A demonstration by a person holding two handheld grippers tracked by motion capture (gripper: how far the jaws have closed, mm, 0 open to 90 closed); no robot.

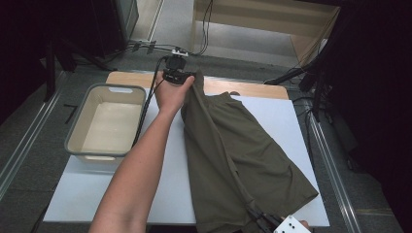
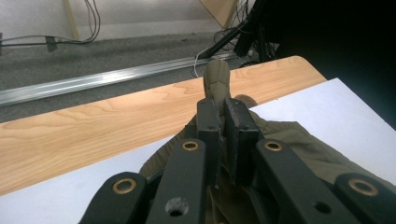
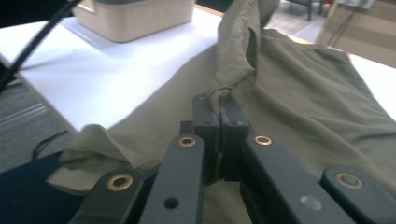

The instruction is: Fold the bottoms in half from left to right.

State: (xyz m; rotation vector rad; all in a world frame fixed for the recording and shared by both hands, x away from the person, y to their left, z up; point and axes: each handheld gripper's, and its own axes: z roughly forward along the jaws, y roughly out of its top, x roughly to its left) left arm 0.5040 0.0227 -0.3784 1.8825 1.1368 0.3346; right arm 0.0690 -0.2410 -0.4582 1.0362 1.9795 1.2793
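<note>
With both grippers clamped on it, the olive-green cotton garment (image 1: 243, 155) lies spread on the white rectangular sheet (image 1: 87, 194) covering the near part of the light wooden table (image 1: 243, 89), reaching from the far edge of the sheet down to the near edge.

Left gripper (image 1: 180, 77) is at the far end, jaws pressed together on a bunched fold of the garment (image 2: 217, 86); in the left gripper view the fabric sticks up past the jaw tips, over the bare wood strip. Cloth rises from the sheet up to the pinch.

Right gripper (image 1: 260, 221) is at the near edge, jaws pinching a hemmed edge of the garment (image 3: 243, 56); in the right gripper view the fabric runs up and away from the tips as a taut ridge. High view shows the same ridge as a raised fold line between the two grippers.

Grey-rimmed beige plastic tub (image 1: 107, 121) sits left of the garment on the sheet, apart from it, beside the left forearm (image 1: 141, 165).
</note>
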